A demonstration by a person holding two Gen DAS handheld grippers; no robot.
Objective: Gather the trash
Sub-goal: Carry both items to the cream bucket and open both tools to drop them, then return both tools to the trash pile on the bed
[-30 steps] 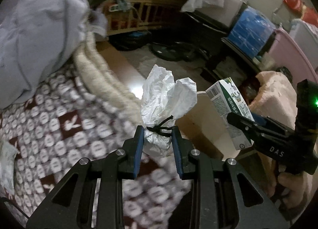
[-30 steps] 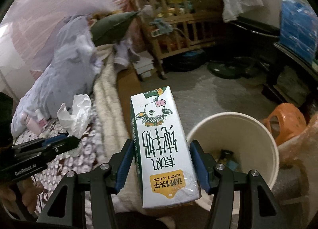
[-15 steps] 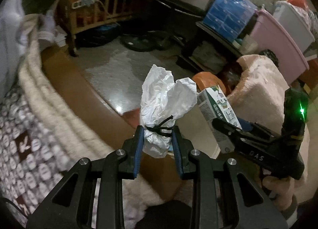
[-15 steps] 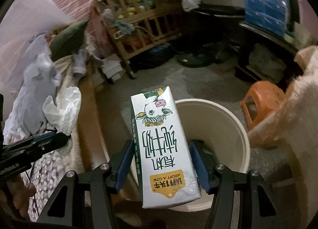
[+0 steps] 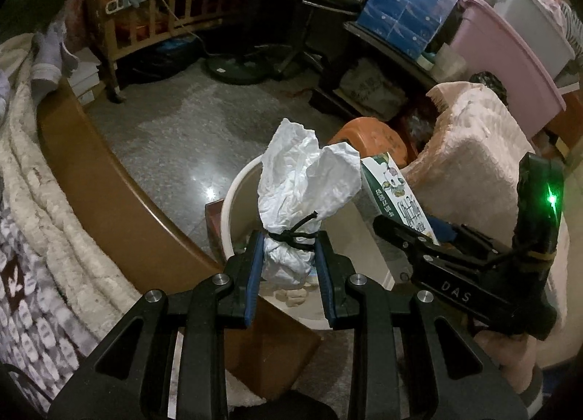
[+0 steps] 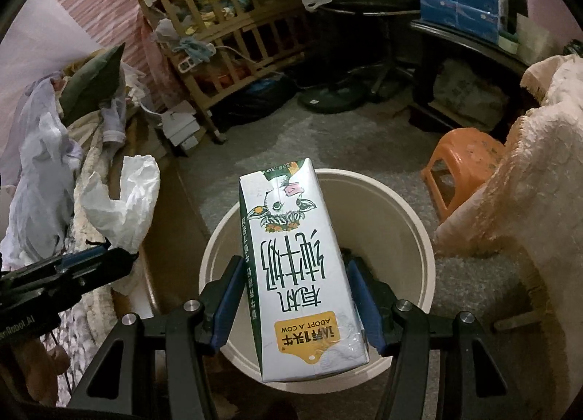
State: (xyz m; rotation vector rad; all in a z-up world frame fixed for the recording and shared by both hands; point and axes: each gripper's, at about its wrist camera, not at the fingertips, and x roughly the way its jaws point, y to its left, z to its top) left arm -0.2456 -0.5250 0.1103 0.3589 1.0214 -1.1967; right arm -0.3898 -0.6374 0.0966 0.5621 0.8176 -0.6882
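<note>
Seen from the left wrist: left gripper [image 5: 288,256] clamped on a crumpled white tissue wad [image 5: 304,197], blue pads pressing its lower part just under a thin black tie knotted round the middle, two wrinkled lobes flaring above. Pointed steeply down, hanging over the cream round bin [image 5: 233,201], whose rim shows behind and below the paper. Off to the right, the right gripper [image 5: 433,237], black and angular, gripping a milk carton [image 5: 395,197] tilted over the same bin; green light glowing on its body. Orange plastic stool [image 5: 368,139] behind the bin, fuzzy pale blanket [image 5: 473,164] draped to the right, speckled stone floor [image 5: 175,135] beyond. Seen from the right wrist: right gripper [image 6: 298,299] partly spread, closed on the sides of the milk carton [image 6: 295,263], a smooth white rectangular box with green edge, cow drawing and yellow label, lying lengthwise between the fingers. Directly beneath, the bin [image 6: 411,237], round, smooth-walled, open. At left, the left gripper [image 6: 91,263] with the tissue wad [image 6: 124,201] sticking up from it, beside the bin's left rim rather than over it in this view. Wooden slatted crib [image 6: 233,30] at the back.
</note>
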